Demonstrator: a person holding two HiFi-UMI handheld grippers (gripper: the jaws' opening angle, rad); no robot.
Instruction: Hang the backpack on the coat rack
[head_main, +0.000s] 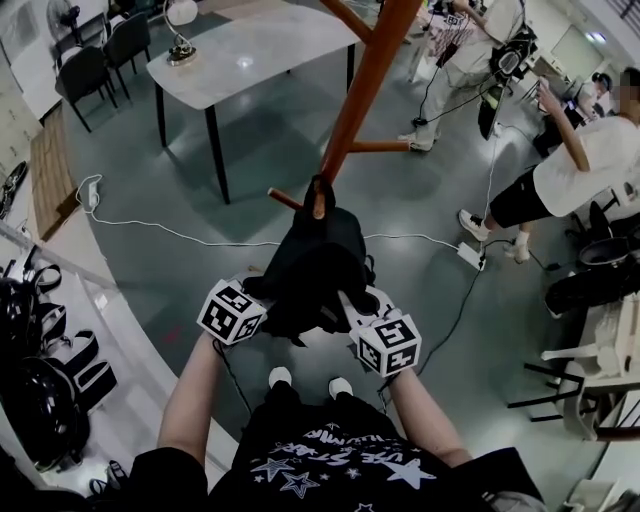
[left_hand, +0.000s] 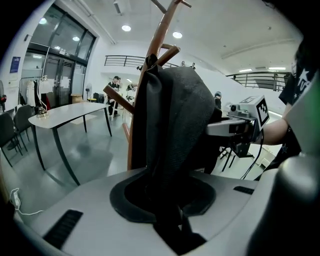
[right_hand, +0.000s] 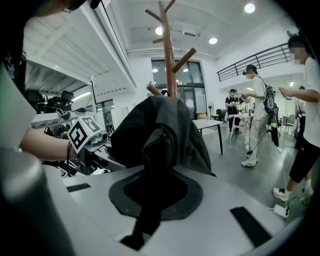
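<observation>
A black backpack (head_main: 315, 265) hangs in front of me against the brown wooden coat rack (head_main: 365, 80). Its top loop sits around the tip of a low peg (head_main: 318, 205). My left gripper (head_main: 262, 292) is shut on the bag's left side and my right gripper (head_main: 358, 308) on its right side. In the left gripper view, black fabric of the backpack (left_hand: 175, 115) runs down between the jaws, with the rack (left_hand: 150, 55) behind it. In the right gripper view, a fold of the backpack (right_hand: 155, 130) is pinched the same way below the rack (right_hand: 167, 45).
A white table (head_main: 250, 50) and dark chairs (head_main: 100, 60) stand behind the rack. A white cable (head_main: 180, 232) and a power strip (head_main: 470, 255) lie on the floor. Two people (head_main: 590, 160) stand at the right. More bags (head_main: 40, 370) lie on a white ledge at the left.
</observation>
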